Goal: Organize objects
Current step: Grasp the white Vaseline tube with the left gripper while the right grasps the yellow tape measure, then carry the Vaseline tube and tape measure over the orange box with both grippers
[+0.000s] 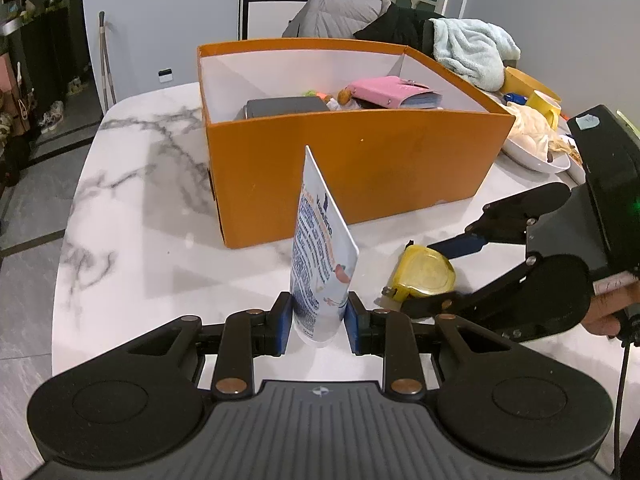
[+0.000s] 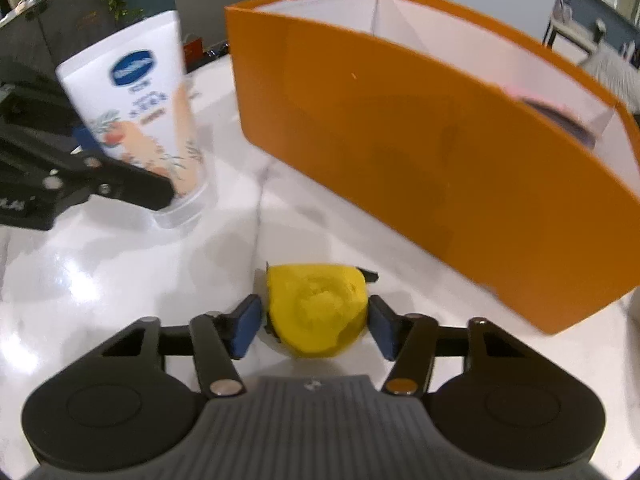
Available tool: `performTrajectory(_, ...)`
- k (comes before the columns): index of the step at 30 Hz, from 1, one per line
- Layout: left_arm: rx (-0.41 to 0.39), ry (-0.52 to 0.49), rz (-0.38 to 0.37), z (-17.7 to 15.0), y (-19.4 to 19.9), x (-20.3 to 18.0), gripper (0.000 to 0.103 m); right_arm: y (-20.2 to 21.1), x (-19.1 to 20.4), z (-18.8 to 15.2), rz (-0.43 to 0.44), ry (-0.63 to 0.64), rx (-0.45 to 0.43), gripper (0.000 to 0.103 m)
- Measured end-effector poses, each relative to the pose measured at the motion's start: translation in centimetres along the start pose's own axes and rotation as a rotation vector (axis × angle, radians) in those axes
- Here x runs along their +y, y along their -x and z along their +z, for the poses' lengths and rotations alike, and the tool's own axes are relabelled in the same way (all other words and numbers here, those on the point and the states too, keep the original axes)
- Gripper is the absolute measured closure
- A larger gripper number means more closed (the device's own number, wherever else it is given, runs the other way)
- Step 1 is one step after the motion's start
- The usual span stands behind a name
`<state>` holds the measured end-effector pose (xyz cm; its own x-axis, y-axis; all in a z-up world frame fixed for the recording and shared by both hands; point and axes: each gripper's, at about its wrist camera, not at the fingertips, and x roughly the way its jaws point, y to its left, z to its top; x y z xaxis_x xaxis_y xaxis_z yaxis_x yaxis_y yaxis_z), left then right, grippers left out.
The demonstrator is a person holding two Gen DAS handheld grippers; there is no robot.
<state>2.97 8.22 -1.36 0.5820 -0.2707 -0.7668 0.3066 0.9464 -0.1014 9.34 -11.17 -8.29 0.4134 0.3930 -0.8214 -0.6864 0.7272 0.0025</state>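
Note:
My left gripper (image 1: 318, 320) is shut on a white Vaseline lotion tube (image 1: 320, 248) that stands cap-down on the marble table (image 1: 140, 240); the tube also shows in the right wrist view (image 2: 140, 120). A yellow tape measure (image 2: 318, 314) lies on the table between the blue pads of my right gripper (image 2: 314, 328); the pads sit close to its sides with small gaps. It also shows in the left wrist view (image 1: 426, 276), with the right gripper (image 1: 452, 276) around it. An open orange box (image 1: 360, 168) stands behind both.
The box holds a pink wallet (image 1: 394, 92), a grey case (image 1: 284, 108) and small items. To its right are a white plate (image 1: 536, 152) with food, a yellow mug (image 1: 546, 106) and a light-blue towel (image 1: 472, 52). The table edge curves at left.

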Motion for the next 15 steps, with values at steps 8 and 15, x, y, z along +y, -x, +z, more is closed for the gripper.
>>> performTrajectory(8,-0.007,0.006,-0.012,0.2,0.1,-0.1,0.071,0.8,0.1,-0.3,0.006,0.039,0.020,0.048)
performTrajectory(15,-0.024,-0.001,-0.021,0.6,0.9,-0.7,0.071,3.3,0.0,-0.2,0.005,0.059,-0.016,0.048)
